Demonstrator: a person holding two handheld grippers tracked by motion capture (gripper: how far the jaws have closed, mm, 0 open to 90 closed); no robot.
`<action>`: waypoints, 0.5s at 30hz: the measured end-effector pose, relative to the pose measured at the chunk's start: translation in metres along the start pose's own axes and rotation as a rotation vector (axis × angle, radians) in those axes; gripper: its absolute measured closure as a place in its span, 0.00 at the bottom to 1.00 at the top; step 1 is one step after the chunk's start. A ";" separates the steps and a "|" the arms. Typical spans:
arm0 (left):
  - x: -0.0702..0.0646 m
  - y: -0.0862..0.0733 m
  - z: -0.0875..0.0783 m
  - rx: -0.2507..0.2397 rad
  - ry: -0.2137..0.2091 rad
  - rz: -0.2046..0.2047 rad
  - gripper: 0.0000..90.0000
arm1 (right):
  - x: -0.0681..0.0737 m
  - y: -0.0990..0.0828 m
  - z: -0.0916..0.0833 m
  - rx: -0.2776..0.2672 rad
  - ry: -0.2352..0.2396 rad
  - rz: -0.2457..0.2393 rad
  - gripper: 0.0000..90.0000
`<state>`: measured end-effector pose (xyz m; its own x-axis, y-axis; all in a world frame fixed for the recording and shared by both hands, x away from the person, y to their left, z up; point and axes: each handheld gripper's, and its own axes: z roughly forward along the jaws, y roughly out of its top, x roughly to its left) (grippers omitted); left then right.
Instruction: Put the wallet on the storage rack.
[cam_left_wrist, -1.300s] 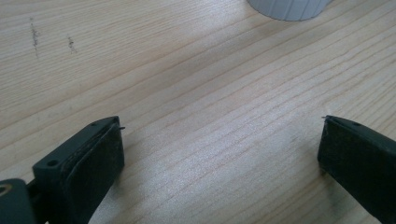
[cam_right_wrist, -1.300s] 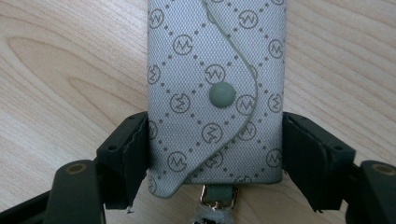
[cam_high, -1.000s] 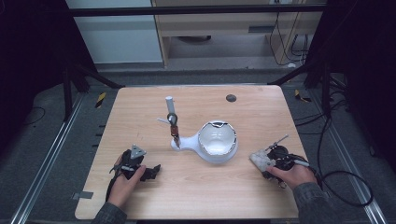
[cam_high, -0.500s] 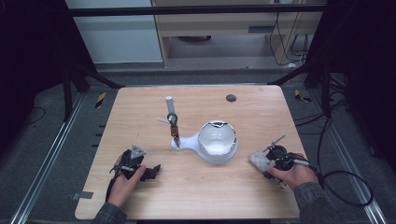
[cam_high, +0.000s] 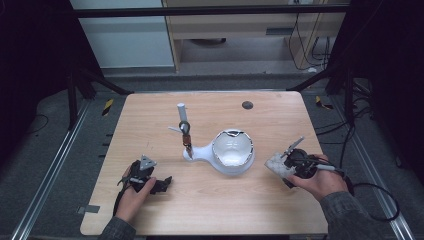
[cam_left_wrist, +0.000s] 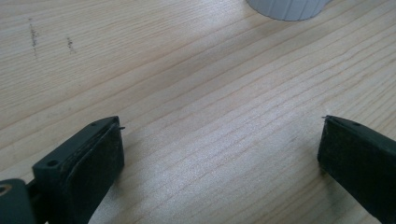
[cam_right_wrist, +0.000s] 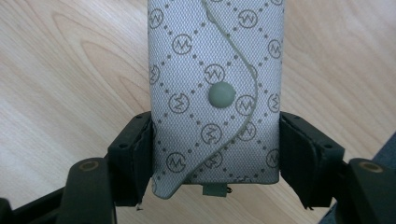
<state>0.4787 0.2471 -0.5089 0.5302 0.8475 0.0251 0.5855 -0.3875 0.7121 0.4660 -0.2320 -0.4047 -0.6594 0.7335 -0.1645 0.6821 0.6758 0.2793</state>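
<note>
My right gripper (cam_right_wrist: 215, 154): clamped on patterned pouch (cam_right_wrist: 215, 88). My left gripper (cam_left_wrist: 219, 154): jaws wide, bare table (cam_left_wrist: 196, 93) between. White bowl (cam_high: 233, 151) mid-table; edges free.

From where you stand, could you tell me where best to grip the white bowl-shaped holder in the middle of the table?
Probably by its short neck, coming from the left claw's side: the neck is narrow and points that way, while the round bowl looks too wide for the claw.
</note>
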 end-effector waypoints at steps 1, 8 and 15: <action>0.000 0.000 0.000 0.000 0.000 0.000 0.00 | 0.000 0.001 -0.003 0.001 -0.004 -0.010 0.36; 0.000 0.000 0.000 0.000 0.000 0.000 0.00 | 0.006 0.013 -0.021 -0.007 -0.025 -0.066 0.36; 0.000 0.000 0.000 0.000 0.000 0.000 0.00 | 0.012 0.024 -0.034 -0.012 -0.045 -0.105 0.36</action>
<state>0.4787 0.2472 -0.5089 0.5303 0.8474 0.0257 0.5854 -0.3879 0.7119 0.4640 -0.2096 -0.3677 -0.7121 0.6615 -0.2352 0.6061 0.7483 0.2695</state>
